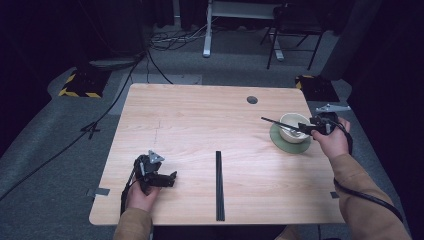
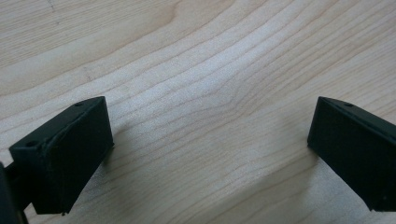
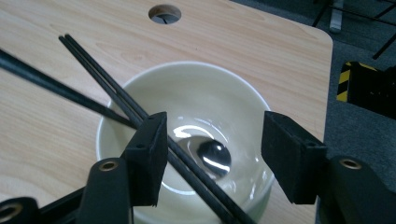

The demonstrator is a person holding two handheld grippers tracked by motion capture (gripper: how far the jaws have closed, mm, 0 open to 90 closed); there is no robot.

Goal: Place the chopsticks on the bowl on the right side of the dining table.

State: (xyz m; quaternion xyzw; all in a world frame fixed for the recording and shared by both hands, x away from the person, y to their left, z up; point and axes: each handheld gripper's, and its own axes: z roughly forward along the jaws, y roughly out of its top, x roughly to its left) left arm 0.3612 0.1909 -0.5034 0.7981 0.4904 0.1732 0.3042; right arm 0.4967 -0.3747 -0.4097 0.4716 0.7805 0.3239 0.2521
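- The right gripper (image 3: 212,158) hovers over the pale bowl (image 3: 187,93), its jaws parted; they grip nothing.
- Black chopsticks (image 3: 107,88) lie across the bowl's rim, passing just beside one jaw.
- The bowl sits on a green saucer (image 1: 280,142) near the table's (image 1: 200,120) right edge.
- The left gripper (image 2: 210,144) rests low over bare wood, jaws wide.
- Another pair of chopsticks (image 1: 219,185) lies at the table's middle front.

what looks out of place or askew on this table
The black chopsticks lie slanted across the rim of the pale green ceramic bowl, one crossing the others, between the open jaws of the right hand-held gripper. A separate pair of black chopsticks lies straight on the wooden table.
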